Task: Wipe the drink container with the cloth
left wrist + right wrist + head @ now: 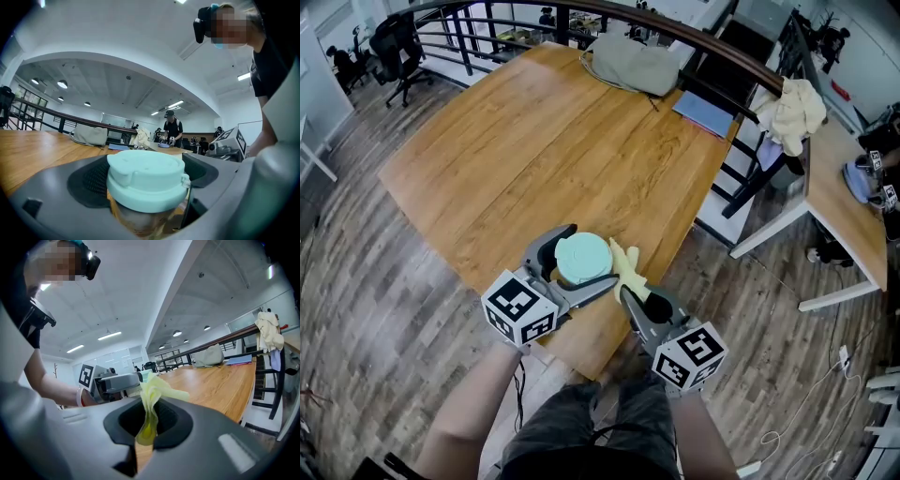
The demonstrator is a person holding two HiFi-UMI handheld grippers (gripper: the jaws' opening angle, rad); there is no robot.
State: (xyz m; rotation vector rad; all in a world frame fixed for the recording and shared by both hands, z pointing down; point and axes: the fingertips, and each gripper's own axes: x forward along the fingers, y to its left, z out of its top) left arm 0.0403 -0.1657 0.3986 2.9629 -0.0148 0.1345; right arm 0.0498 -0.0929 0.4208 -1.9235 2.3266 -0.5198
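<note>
A drink container with a mint-green lid (583,259) stands upright near the front edge of the wooden table (553,141). My left gripper (574,263) is shut on it, one jaw on each side below the lid (146,180). My right gripper (633,286) is shut on a pale yellow cloth (625,264), which sticks up from between the jaws (152,401) and lies against the container's right side. In the right gripper view the left gripper (117,380) shows just beyond the cloth.
A grey bag (633,64) and a blue folder (705,112) lie at the table's far end by a dark railing (703,47). A cream garment (795,112) hangs on the railing's end. A second desk (844,192) stands at the right.
</note>
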